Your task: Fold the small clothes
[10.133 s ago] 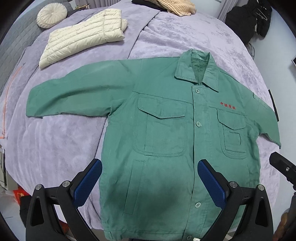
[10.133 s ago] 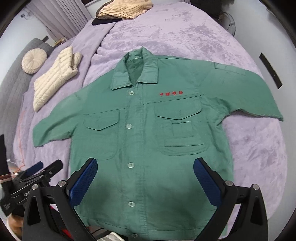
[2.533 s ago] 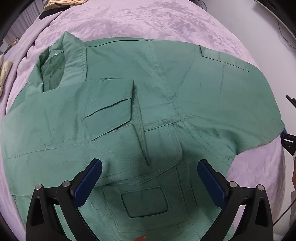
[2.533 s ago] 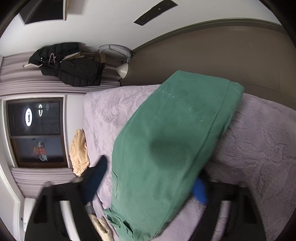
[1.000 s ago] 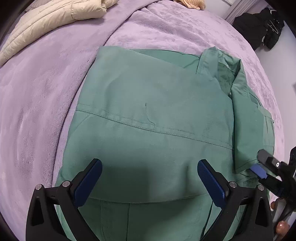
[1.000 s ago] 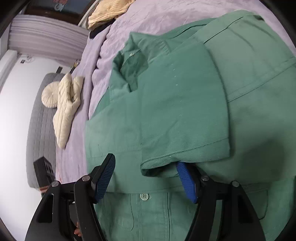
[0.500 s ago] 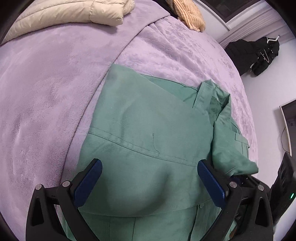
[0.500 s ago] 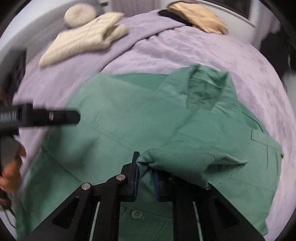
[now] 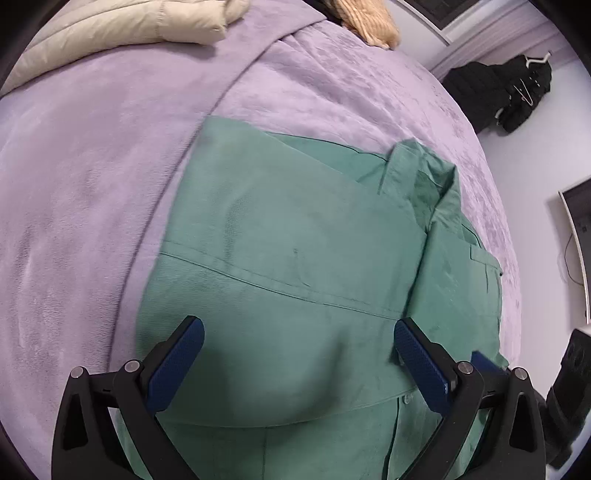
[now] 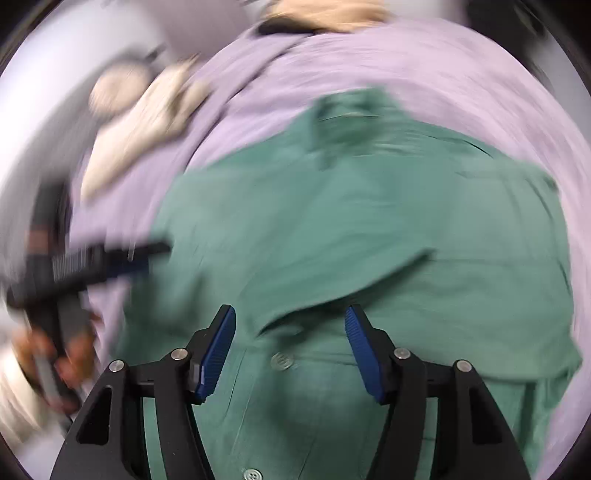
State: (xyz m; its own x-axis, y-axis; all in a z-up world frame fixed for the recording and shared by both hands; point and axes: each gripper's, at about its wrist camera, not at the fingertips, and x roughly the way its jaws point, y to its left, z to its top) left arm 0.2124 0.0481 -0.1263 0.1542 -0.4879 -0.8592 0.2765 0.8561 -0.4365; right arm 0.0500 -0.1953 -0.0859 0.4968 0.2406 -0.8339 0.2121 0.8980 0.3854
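The left gripper [image 9: 295,363] hangs over the green shirt [image 9: 295,240], jaws spread wide, nothing between them. The shirt lies on the purple blanket [image 9: 92,166], both sleeves folded in, collar [image 9: 417,166] at 1 o'clock. The right gripper [image 10: 290,349] has just been opening; its jaws stand apart above the placket, gripping nothing.

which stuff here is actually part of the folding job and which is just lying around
Part of the job:
green jacket
left tool, open
right tool, jaws just opened, nothing between them

Lying about:
cream puffer jacket
tan sweater
black coat
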